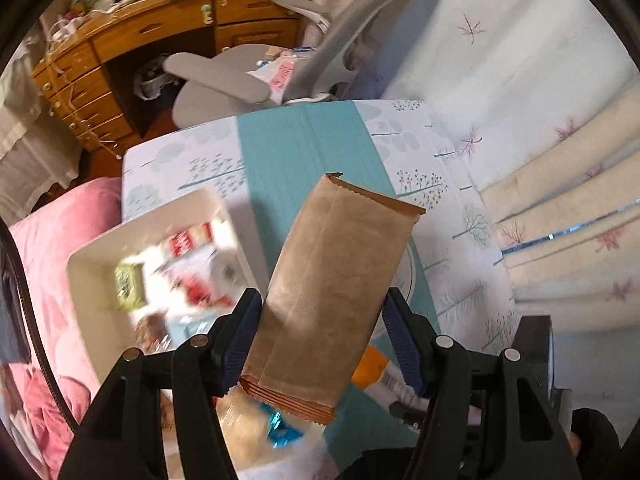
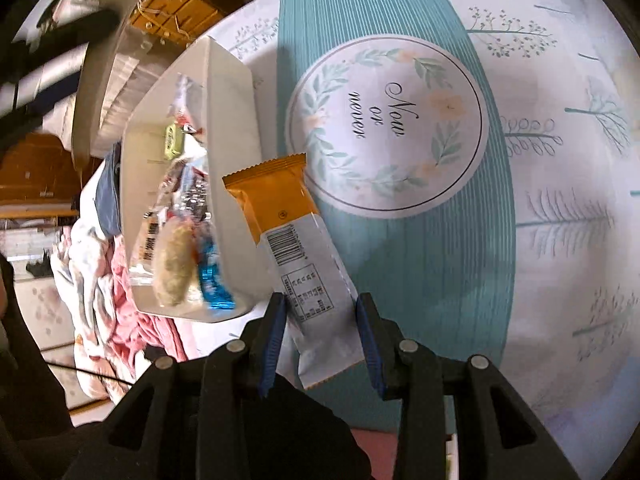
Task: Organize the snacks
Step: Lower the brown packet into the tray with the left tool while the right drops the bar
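Observation:
My left gripper (image 1: pixel 320 320) is shut on a brown paper snack packet (image 1: pixel 336 280) and holds it in the air above the table, right of a white tray (image 1: pixel 86 280) that holds several snacks. In the right wrist view my right gripper (image 2: pixel 322 308) has its jaws on either side of an orange and white snack bar (image 2: pixel 288 236) that lies on the table beside the same white tray (image 2: pixel 232 120); whether the jaws touch the bar I cannot tell. The tray holds a round cracker pack (image 2: pixel 174 268), a blue wrapper (image 2: pixel 212 276) and a green packet (image 2: pixel 173 142).
The table has a white and teal cloth (image 1: pixel 304 148) with a round "Now or never" print (image 2: pixel 388 128). A grey office chair (image 1: pixel 240 80) and a wooden desk (image 1: pixel 140 36) stand beyond. Pink bedding (image 1: pixel 52 240) lies left of the table. The orange bar also shows below the left gripper (image 1: pixel 370 364).

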